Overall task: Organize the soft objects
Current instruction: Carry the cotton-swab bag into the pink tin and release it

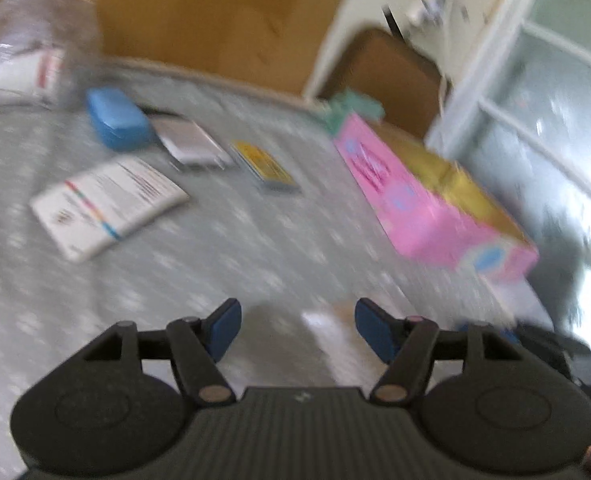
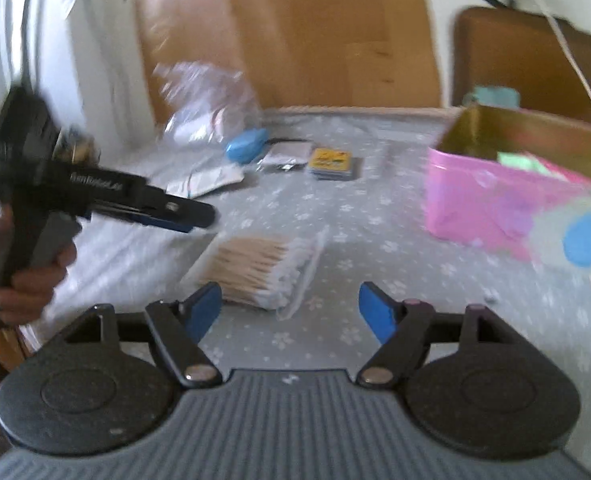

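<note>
Both grippers released, nothing between pads: left gripper (image 1: 295, 330); right gripper (image 2: 289, 308); clear bag of wooden cotton swabs (image 2: 261, 274) on grey patterned bed (image 2: 375, 208) just ahead of right gripper; pink open box (image 2: 495, 204) at bed's right edge.

Daylit interior, evenly bright; both fisheye views smeared by motion blur, strongest in the left wrist view. Glare whitens the window panes (image 1: 551, 92) at right. Soft shadow under the cotton swab pack (image 2: 263, 276). Edges bow outward, corners vignetted dark
</note>
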`<state>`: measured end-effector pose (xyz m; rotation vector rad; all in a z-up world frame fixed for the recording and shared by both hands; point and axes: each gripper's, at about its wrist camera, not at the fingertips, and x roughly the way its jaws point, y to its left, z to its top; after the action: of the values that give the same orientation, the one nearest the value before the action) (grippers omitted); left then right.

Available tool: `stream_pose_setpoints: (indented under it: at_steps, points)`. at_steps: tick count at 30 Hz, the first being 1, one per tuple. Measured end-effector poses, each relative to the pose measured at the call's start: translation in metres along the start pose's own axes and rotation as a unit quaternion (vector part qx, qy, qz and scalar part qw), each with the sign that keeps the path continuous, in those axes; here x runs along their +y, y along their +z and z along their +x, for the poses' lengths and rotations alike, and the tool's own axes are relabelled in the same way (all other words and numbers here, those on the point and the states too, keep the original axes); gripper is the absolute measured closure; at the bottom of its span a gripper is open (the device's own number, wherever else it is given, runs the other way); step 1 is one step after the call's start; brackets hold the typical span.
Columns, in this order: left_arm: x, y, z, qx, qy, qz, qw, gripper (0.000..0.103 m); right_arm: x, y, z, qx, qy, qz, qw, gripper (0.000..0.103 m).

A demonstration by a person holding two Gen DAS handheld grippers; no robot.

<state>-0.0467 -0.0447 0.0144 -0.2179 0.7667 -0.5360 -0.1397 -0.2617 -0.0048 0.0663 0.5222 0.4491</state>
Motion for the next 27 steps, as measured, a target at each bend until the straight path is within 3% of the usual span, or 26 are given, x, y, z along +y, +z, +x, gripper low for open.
stream_pose_setpoints:
  at_steps: [3, 5, 7, 9, 12, 16, 19, 21, 23, 25, 27]
  points:
    - [-0.013, -0.005, 0.013, 0.038, -0.023, -0.012, 0.9990, 0.039, 0.004, 0.003, 0.024, 0.028, 0.008, -0.053, 0.998, 0.025]
    - [-0.022, -0.010, 0.019, 0.038, -0.036, -0.003, 0.9986, 0.042, 0.000, 0.003, 0.037, 0.048, 0.014, -0.070, 0.996, 0.026]
    - [-0.032, -0.012, 0.024, 0.037, -0.028, 0.015, 0.9988, 0.051, 0.001, 0.002, 0.044, 0.040, 0.024, -0.091, 0.995, 0.045]
    - [-0.035, -0.005, 0.023, 0.032, -0.026, 0.009, 0.9991, 0.053, 0.005, 0.005, 0.048, 0.032, 0.023, -0.095, 0.995, 0.051]
    - [-0.050, 0.017, 0.017, 0.012, -0.044, 0.030, 0.9985, 0.054, 0.005, 0.010, 0.043, -0.005, -0.012, -0.091, 0.996, 0.054]
    - [-0.094, 0.052, 0.019, -0.023, -0.068, 0.092, 0.9931, 0.054, -0.017, 0.029, 0.017, -0.087, -0.055, -0.064, 0.993, 0.054]
    - [-0.131, 0.076, 0.040, -0.038, -0.083, 0.130, 0.9872, 0.054, -0.036, 0.038, 0.006, -0.135, -0.107, -0.053, 0.984, 0.054]
    - [-0.148, 0.088, 0.060, -0.038, -0.088, 0.141, 0.9854, 0.053, -0.053, 0.043, 0.000, -0.145, -0.130, -0.024, 0.981, 0.054]
    - [-0.164, 0.099, 0.084, -0.048, -0.079, 0.160, 0.9829, 0.046, -0.073, 0.047, -0.001, -0.150, -0.148, 0.005, 0.978, 0.054]
    - [-0.178, 0.107, 0.112, -0.060, -0.044, 0.189, 0.9793, 0.027, -0.095, 0.058, 0.008, -0.153, -0.165, 0.023, 0.974, 0.051]
    - [-0.180, 0.114, 0.135, -0.052, 0.000, 0.182, 0.9820, 0.032, -0.123, 0.074, 0.028, -0.151, -0.217, 0.020, 0.964, 0.047]
